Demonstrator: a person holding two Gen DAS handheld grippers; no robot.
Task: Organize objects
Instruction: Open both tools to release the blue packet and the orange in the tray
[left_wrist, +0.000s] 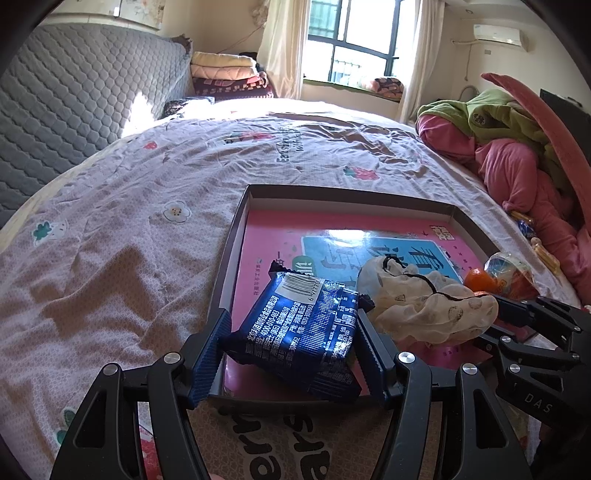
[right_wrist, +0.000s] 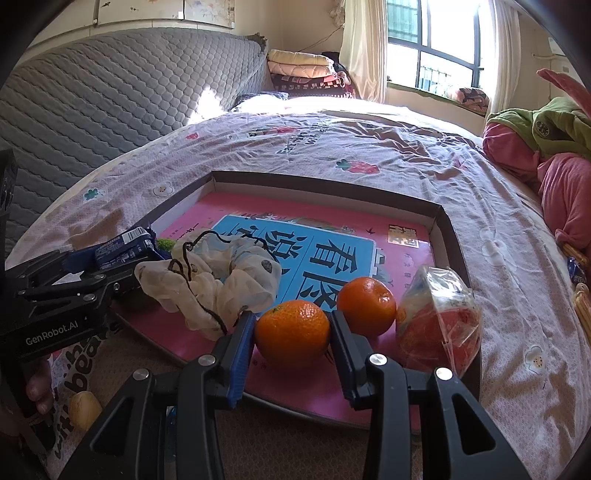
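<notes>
On the bed (left_wrist: 110, 229) lies a shallow box lid (right_wrist: 452, 236) with a pink book (right_wrist: 399, 240) inside — everything sits relative to it. At its near-left corner the left tool (left_wrist: 291, 343) clamps a blue snack packet (left_wrist: 303, 332). At its near edge the right tool (right_wrist: 292, 334) grips an orange (right_wrist: 291, 332); a second orange (right_wrist: 366, 305), a wrapped snack (right_wrist: 439, 317) and a crumpled cloth pouch (right_wrist: 218, 277) also rest inside.
</notes>
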